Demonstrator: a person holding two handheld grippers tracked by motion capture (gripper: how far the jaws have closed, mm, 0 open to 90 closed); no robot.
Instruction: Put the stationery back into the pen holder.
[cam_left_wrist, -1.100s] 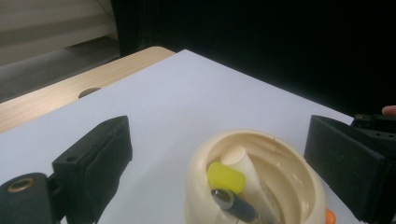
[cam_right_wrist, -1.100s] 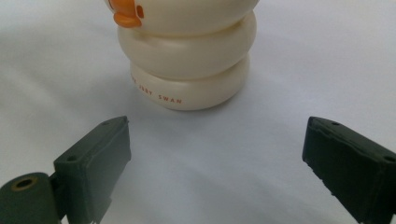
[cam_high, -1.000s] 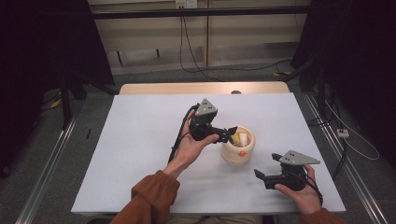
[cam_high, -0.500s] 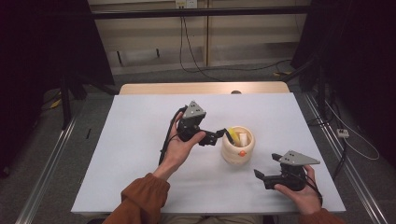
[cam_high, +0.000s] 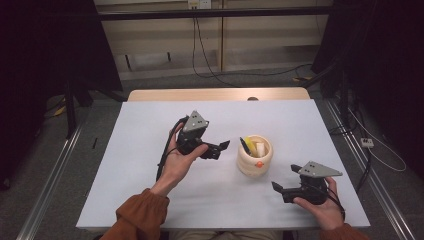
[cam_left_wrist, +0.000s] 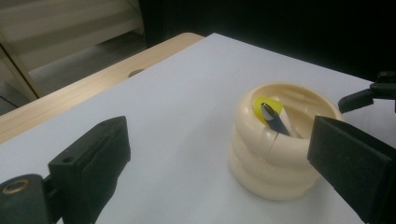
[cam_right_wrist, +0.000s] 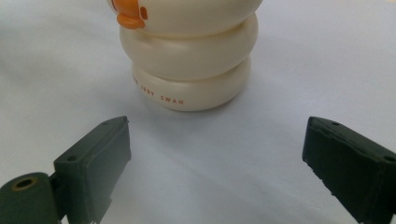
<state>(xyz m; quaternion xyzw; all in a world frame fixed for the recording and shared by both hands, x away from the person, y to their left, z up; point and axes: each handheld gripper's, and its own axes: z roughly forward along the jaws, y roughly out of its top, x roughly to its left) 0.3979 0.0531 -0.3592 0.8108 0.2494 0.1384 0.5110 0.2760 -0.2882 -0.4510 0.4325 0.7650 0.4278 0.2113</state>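
The cream holder (cam_high: 254, 161) stands upright just right of the table's (cam_high: 150, 200) centre, its long axis vertical and its orange beak (cam_high: 259, 164) facing 6 o'clock. A dark pen (cam_high: 244, 145) leans in it, tip up toward 11 o'clock, beside a yellow piece (cam_left_wrist: 267, 105). The left gripper (cam_high: 220, 148), at the holder's 9 o'clock, has drawn back from the rim since half a second ago; its jaws are spread and empty. The right gripper (cam_high: 282, 186), at 4 o'clock, has not moved, jaws also apart.
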